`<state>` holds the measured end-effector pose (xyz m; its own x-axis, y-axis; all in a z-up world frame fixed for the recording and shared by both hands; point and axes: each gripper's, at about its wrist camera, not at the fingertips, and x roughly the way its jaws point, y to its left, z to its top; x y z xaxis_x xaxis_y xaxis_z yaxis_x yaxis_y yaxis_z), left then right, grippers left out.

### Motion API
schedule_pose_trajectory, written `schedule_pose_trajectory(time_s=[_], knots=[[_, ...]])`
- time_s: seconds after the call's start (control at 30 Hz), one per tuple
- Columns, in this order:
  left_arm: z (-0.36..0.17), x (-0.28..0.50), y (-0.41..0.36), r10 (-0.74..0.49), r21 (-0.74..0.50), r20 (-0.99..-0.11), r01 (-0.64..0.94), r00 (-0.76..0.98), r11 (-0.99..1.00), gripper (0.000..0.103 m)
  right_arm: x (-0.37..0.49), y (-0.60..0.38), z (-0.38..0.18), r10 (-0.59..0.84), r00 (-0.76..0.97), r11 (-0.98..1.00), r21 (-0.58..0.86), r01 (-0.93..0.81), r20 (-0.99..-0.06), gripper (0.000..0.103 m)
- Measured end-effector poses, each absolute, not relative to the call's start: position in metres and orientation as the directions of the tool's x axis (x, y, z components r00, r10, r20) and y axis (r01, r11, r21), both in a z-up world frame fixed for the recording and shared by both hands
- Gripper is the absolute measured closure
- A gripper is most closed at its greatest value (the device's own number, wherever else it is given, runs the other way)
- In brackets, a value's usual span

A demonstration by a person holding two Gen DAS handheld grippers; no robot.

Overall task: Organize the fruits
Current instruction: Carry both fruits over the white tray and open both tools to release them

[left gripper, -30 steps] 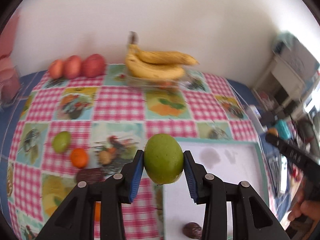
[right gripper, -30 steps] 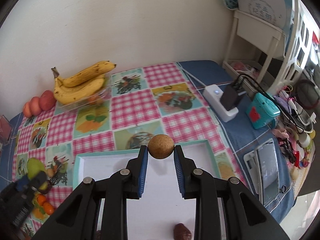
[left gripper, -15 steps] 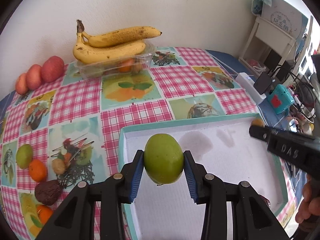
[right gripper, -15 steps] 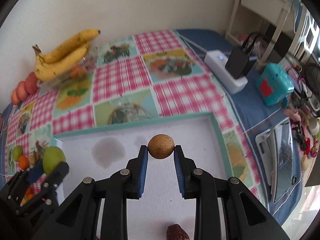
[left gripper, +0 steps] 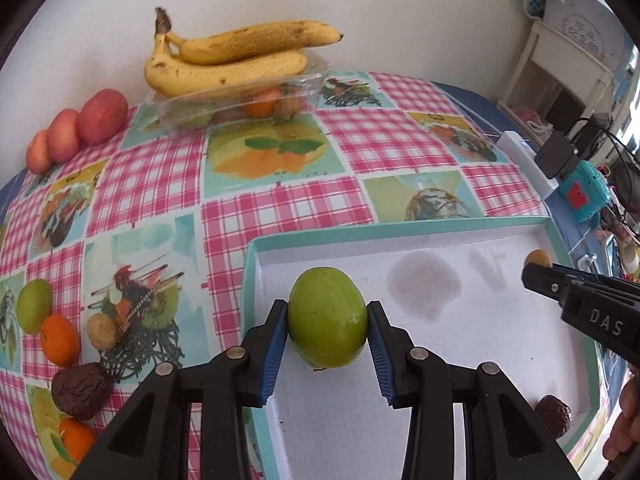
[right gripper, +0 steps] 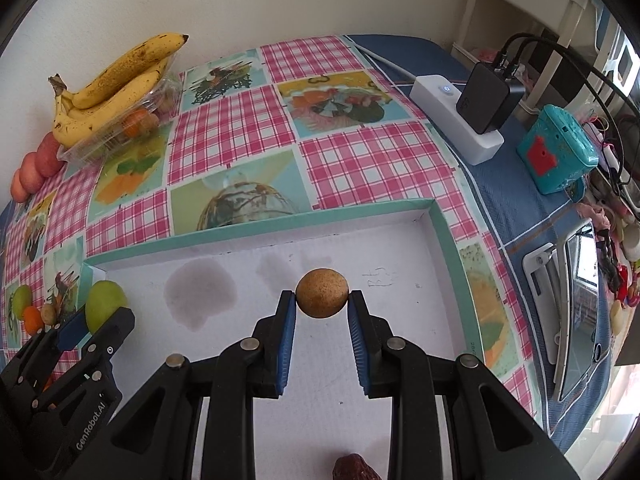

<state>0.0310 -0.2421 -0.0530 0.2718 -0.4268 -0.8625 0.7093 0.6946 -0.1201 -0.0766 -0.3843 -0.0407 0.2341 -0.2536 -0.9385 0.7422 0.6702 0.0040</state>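
Observation:
My left gripper (left gripper: 327, 338) is shut on a green round fruit (left gripper: 327, 316), held just above the left end of the white tray with a teal rim (left gripper: 400, 227). Over the tray's middle, my right gripper (right gripper: 322, 314) is shut on a small brown speckled fruit (right gripper: 322, 293). A dark wrinkled fruit (left gripper: 554, 414) lies in the tray near its front edge. From the right wrist view the left gripper (right gripper: 86, 322) shows at the tray's left edge (right gripper: 256, 227) with the green fruit (right gripper: 103, 305).
Loose fruit lies left of the tray: a green one (left gripper: 34, 306), oranges (left gripper: 60, 344), a small brown one (left gripper: 102, 330), a dark wrinkled one (left gripper: 82, 390). Bananas (left gripper: 228, 60) top a clear box; red apples (left gripper: 102, 116) line the wall. A power strip (right gripper: 456, 120) and teal box (right gripper: 558, 154) stand right.
Both grippers have come down and forward over the tray, each still holding its fruit. The left gripper moved from the tablecloth side to above the tray's left end.

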Motion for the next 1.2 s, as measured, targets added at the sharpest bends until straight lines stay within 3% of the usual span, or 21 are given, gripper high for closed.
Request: schedule_pose_trajectory(time_s=[1.2], knots=[[-0.056, 0.053, -0.22, -0.414, -0.194, -0.876, 0.603, 0.248, 0.773, 0.061, -0.07, -0.379, -0.065, -0.244, 0.184, 0.671, -0.029, 0.741, -0.952, 0.075]])
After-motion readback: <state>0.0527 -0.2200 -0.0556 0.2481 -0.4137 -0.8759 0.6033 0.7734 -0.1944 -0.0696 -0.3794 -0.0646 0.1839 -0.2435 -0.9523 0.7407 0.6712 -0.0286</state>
